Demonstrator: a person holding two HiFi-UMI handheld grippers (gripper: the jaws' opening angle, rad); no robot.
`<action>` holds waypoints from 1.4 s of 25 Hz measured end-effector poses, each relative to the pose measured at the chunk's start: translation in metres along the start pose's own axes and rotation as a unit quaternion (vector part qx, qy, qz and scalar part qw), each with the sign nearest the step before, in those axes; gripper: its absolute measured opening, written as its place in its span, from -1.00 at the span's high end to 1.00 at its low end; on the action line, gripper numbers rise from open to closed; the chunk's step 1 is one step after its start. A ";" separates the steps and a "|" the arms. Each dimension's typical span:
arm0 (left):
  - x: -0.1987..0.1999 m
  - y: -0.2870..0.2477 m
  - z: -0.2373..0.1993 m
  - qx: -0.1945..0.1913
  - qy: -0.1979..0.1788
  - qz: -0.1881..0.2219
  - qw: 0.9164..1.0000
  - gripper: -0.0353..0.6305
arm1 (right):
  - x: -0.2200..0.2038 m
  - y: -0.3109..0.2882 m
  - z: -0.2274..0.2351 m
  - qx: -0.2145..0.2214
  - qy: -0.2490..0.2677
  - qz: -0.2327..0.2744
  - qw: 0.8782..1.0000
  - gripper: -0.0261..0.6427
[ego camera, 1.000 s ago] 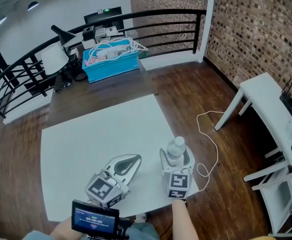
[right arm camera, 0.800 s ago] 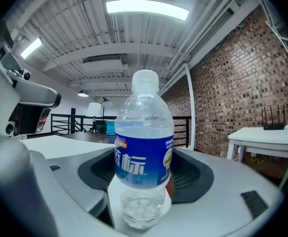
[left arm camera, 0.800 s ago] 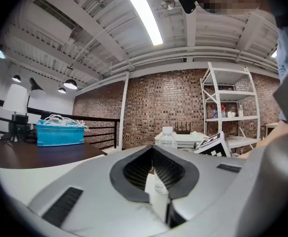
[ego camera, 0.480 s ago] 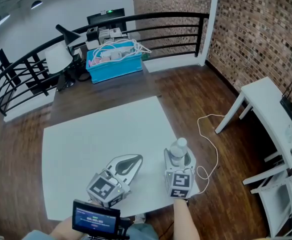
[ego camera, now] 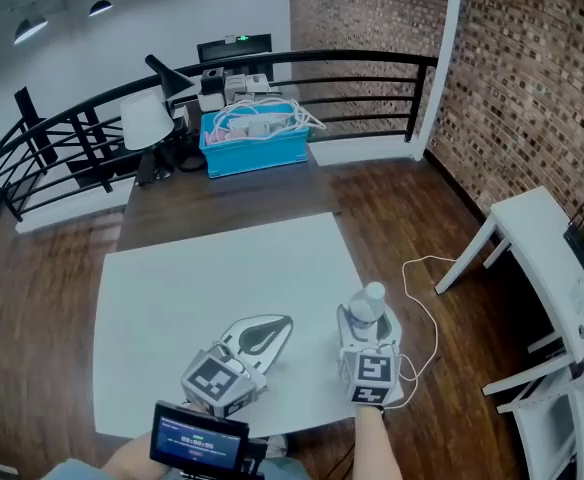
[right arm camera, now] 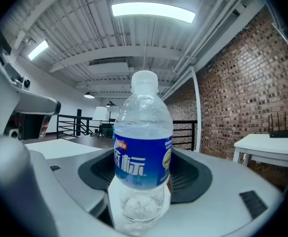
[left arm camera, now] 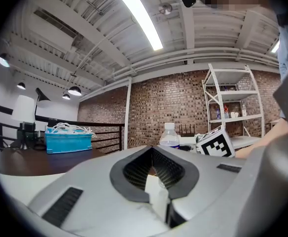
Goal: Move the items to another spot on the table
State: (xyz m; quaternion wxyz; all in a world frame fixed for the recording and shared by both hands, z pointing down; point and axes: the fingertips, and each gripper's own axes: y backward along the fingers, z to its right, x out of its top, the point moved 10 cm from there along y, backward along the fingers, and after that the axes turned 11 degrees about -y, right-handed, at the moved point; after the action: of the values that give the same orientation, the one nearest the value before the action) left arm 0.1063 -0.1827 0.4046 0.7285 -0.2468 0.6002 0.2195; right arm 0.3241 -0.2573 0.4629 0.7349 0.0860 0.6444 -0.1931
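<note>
The white bench [ego camera: 192, 288] fills the middle of the head view. Beyond its far edge stands a dark table [ego camera: 232, 196], and a black railing [ego camera: 72, 133] curves behind that. A brick wall [ego camera: 532, 68] runs along the right. A white side table [ego camera: 547, 238] stands on the wooden floor, well apart from the bench's right edge.

A blue crate [ego camera: 257, 151] full of white cables sits on the dark table, with a white lamp [ego camera: 148, 120] just beside it on the left.

The left gripper [ego camera: 278, 324] lies over the bench close to the near edge, about midway along it, and points toward the far right corner. Its jaws are closed tip to tip, so that they form a shut loop, and the left gripper view shows nothing clamped between them.

The right gripper [ego camera: 364, 320] is by the near right corner. Its jaws are closed onto the bottle [ego camera: 372, 300] and grip the lower body from both sides. The bottle is clear plastic with a blue label and a white cap, and it stands upright. Whether its base touches the bench cannot be told. The two grippers are near each other, side by side, not touching.

A small screen [ego camera: 200, 436] shows at the near edge, below the left gripper. A thin white cord [ego camera: 424, 273] loops on the floor off the right edge.
</note>
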 end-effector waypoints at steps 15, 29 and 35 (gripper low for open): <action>0.013 0.035 -0.023 0.071 -0.007 0.019 0.997 0.88 | 0.089 0.014 -0.051 0.066 0.026 0.030 0.997 0.04; 0.018 0.087 -0.043 0.117 0.002 0.011 0.993 0.88 | 0.083 -0.004 -0.124 0.146 0.041 0.020 0.988 0.04; 0.011 0.133 -0.062 0.164 0.003 0.005 0.987 0.88 | 0.077 -0.014 -0.183 0.200 0.045 0.014 0.979 0.04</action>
State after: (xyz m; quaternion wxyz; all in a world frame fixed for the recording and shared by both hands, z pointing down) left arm -0.0213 -0.1175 0.3707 0.7564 -0.1221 0.6311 0.1211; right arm 0.1587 -0.2148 0.3611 0.6756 0.2490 0.6243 -0.3031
